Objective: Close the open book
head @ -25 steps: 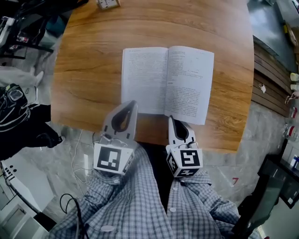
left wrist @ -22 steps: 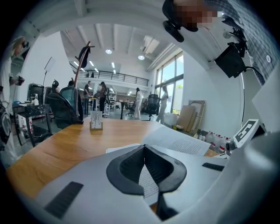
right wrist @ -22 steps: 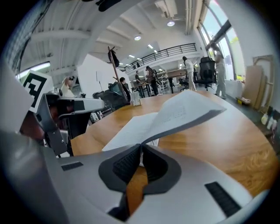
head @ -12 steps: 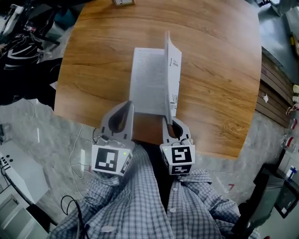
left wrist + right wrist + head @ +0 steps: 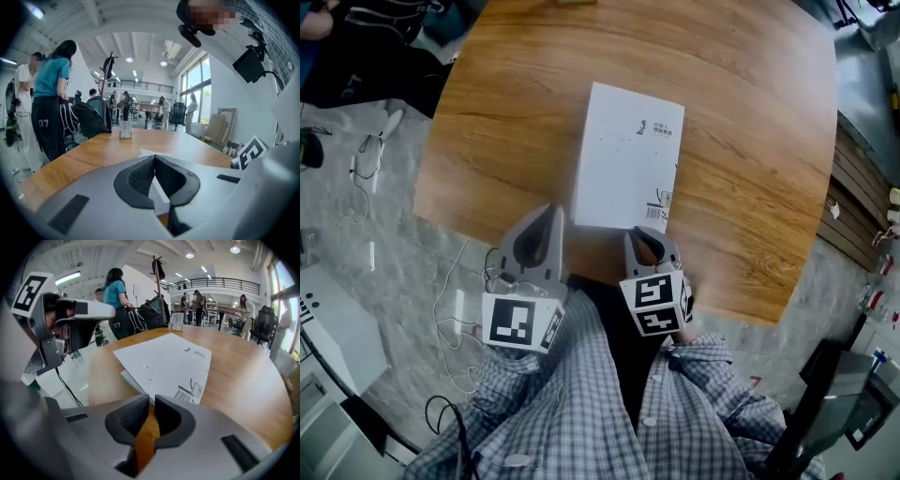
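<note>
Right gripper (image 5: 151, 400), jaws just opening and empty, near closed book (image 5: 164, 364)

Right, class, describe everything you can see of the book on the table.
The book is a closed paperback with a plain white cover, a little dark print towards its far right corner and a barcode by its near right corner. It lies flat on the wooden table, slightly skewed. The right tongs sit just off its near edge, slightly apart, gripping nothing.
</note>
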`<state>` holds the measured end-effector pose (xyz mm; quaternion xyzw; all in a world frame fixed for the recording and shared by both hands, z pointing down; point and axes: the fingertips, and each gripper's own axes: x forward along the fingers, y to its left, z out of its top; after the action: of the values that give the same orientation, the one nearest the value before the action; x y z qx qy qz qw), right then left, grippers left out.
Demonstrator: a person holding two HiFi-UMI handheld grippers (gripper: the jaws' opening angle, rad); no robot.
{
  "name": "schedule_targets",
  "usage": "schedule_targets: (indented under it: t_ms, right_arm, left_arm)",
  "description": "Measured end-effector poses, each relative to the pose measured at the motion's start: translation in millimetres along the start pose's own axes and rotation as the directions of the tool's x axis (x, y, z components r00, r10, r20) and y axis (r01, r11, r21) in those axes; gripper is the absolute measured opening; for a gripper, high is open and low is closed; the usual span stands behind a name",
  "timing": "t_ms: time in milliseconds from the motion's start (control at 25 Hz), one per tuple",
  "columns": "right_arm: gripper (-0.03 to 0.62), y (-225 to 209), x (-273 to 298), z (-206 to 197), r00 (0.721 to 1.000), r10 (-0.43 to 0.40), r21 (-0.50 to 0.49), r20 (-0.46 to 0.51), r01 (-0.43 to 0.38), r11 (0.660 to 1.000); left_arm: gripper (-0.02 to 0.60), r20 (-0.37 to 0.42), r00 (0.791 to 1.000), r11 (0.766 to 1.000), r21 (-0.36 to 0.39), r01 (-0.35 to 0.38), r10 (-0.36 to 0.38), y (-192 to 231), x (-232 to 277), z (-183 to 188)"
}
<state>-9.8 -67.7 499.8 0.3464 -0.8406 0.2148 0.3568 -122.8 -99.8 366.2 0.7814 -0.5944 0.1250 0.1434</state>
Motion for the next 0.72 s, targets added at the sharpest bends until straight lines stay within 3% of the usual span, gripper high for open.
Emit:
schedule_targets:
  t_ms: [160,320,480,720]
  right_arm:
    - [0.035,1.3,-10.9,1.0,0.999,0.040,0.064,0.016,-0.041,0.997]
    - [0.034,-14.9,-36.5,27.7,0.985,-0.025,0.103,0.172,0.007,0.995]
    - [0.029,-40.9,-73.9,63.5,0.923,-0.141,0.170,0.358,0.083,0.982]
    - [0.023,-66.6,-134.6,109.4,0.796,-0.245,0.272,0.553,0.106,0.956]
  left_arm:
    - [0.009,0.010,1.000,1.000,-0.001,0.003,-0.003,-0.3,-2.3,2.4]
    - [0.009,0.043,0.998,0.999,-0.006,0.035,-0.034,-5.2,-2.7,12.2]
    - [0.009,0.068,0.995,0.997,0.011,0.076,-0.076,-12.8,-4.3,24.4]
    - [0.009,0.125,0.981,0.988,0.061,0.139,-0.146,-26.3,-6.4,53.3]
